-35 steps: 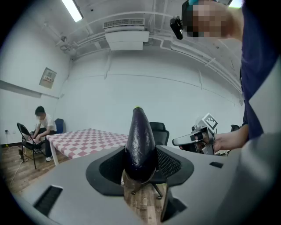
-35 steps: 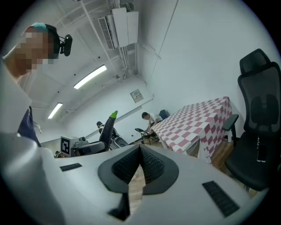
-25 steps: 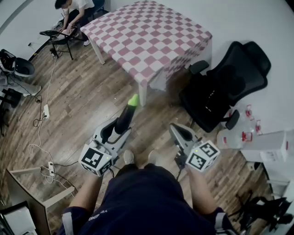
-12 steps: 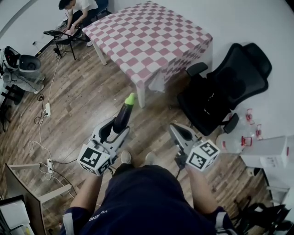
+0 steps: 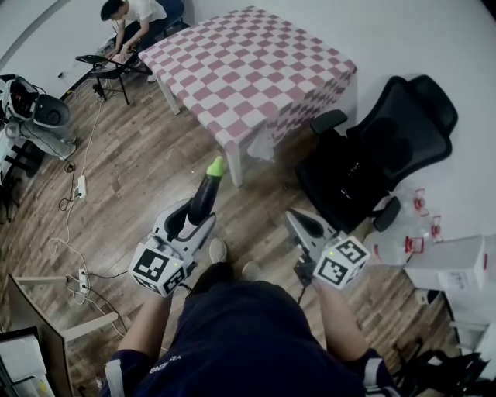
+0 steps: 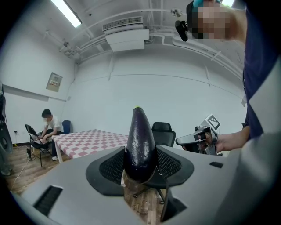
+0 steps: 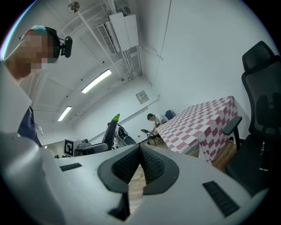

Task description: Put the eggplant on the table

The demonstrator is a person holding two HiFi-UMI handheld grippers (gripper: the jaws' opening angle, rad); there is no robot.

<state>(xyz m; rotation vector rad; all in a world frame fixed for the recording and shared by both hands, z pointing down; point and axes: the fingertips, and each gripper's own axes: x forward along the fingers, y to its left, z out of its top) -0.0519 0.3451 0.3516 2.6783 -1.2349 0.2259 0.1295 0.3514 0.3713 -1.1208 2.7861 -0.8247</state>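
Observation:
A dark purple eggplant with a green tip stands upright in my left gripper, whose pads are shut on its lower part. In the left gripper view the eggplant fills the gap between the jaws, tip up. The pink-and-white checked table stands ahead across the wooden floor, some way from both grippers, and nothing lies on its top. My right gripper is held beside the left one, shut with nothing in it; its pads meet at the tip.
A black office chair stands right of the table's near corner. A person sits by a folding chair at the far left. Cables trail over the floor on the left. A white box and a bottle sit at the right.
Both grippers have moved a little forward toward the table, the eggplant still held in the left one. The person's feet have shifted below.

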